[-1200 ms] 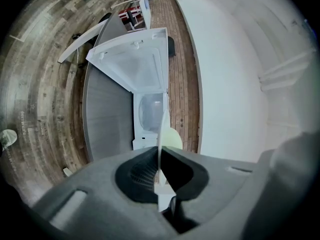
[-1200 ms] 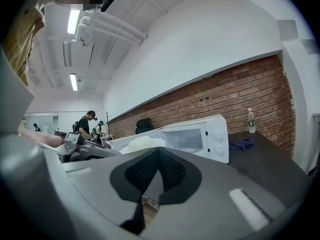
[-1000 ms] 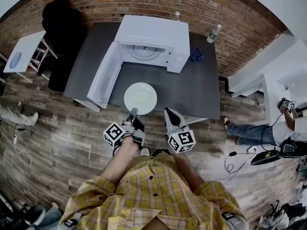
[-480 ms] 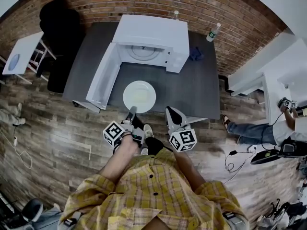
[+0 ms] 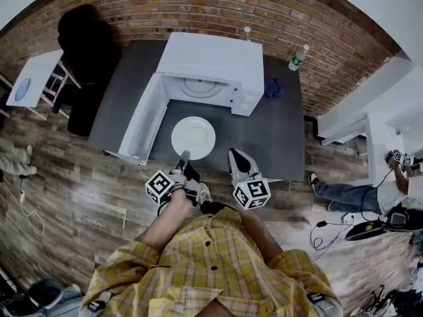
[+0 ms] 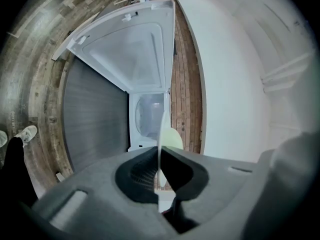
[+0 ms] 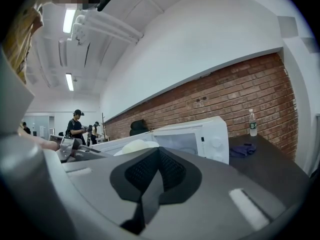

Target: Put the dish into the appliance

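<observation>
Plate (image 5: pixel 193 137): white and round. I have it by its near rim, over the dark table (image 5: pixel 281 134), just in front of the oven's open mouth and outside the cavity. From the head view I can't quite tell whether its underside touches the tabletop.
Left gripper (image 5: pixel 183 156): clenched on the plate's rim. In its own view the plate (image 6: pixel 172 138) runs edge-on as a thin pale line straight between the pads of the gripper (image 6: pixel 160 156), which press on it from both sides.
Right gripper (image 5: pixel 232 154): jaws pressed together with nothing between them. It hangs just right of the plate, near the table's front edge. Its own view shows the pads of the gripper (image 7: pixel 159 151) meeting in a single seam.
Oven (image 5: pixel 211 61): a white microwave at the back of the table against the brick wall. The turntable is visible inside, and the left gripper view looks straight into the oven (image 6: pixel 147 115).
Door (image 5: pixel 142 121): swung fully open to my left, its inner face turned towards the plate.
Bottle (image 5: pixel 299 57): upright at the table's far right corner.
Cloth (image 5: pixel 273 88): a blue heap just right of the oven, well apart from the plate.
</observation>
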Motion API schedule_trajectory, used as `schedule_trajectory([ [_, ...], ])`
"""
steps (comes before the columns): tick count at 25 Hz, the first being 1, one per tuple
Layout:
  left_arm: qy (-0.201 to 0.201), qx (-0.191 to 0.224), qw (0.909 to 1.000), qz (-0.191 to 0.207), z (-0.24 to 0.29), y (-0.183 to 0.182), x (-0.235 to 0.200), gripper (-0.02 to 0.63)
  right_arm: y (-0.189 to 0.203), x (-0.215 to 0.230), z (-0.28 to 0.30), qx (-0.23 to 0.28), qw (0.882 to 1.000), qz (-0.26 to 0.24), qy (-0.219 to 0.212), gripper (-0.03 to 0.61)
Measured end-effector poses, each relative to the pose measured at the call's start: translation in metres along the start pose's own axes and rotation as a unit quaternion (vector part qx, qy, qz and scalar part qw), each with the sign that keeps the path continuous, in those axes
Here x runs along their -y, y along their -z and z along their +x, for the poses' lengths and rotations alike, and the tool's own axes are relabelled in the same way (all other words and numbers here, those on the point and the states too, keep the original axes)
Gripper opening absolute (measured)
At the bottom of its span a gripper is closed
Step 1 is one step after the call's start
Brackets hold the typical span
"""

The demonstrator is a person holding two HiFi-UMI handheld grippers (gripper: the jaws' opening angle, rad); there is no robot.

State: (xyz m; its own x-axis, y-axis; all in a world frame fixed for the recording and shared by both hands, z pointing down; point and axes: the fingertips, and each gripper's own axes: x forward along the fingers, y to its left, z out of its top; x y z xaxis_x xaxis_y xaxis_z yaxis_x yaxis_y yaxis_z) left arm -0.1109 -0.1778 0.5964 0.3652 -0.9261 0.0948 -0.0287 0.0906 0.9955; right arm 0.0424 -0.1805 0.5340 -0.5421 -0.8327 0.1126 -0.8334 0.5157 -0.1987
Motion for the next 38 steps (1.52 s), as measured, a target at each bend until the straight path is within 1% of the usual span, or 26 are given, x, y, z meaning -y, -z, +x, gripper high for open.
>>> schedule_trajectory([
  [7,-0.001,0.004,1.0000,-0.003,0.037,-0.010,-0.007,0.006,-0.005,0.016,0.034,0.005,1.000,0.005,-0.020,0.003],
  [18,-0.025,0.007,0.9997,0.004,0.095,-0.024,-0.026,0.007,-0.007,0.039,0.077,-0.005,0.999,0.006,-0.033,0.003],
  [22,-0.034,0.011,0.9994,-0.005,0.114,-0.029,-0.033,0.008,-0.007,0.042,0.089,-0.009,0.999,0.003,-0.041,0.003],
  [30,-0.047,0.018,0.9987,-0.011,0.145,-0.038,-0.042,0.008,-0.009,0.052,0.103,-0.014,0.999,0.003,-0.043,0.003],
  [34,-0.052,0.031,0.9981,-0.006,0.160,-0.048,-0.049,0.008,-0.006,0.056,0.107,-0.019,0.999,0.004,-0.043,0.003],
  [38,-0.066,0.051,0.9965,-0.006,0.174,-0.057,-0.057,0.008,-0.004,0.061,0.111,-0.021,0.999,0.006,-0.039,0.003],
])
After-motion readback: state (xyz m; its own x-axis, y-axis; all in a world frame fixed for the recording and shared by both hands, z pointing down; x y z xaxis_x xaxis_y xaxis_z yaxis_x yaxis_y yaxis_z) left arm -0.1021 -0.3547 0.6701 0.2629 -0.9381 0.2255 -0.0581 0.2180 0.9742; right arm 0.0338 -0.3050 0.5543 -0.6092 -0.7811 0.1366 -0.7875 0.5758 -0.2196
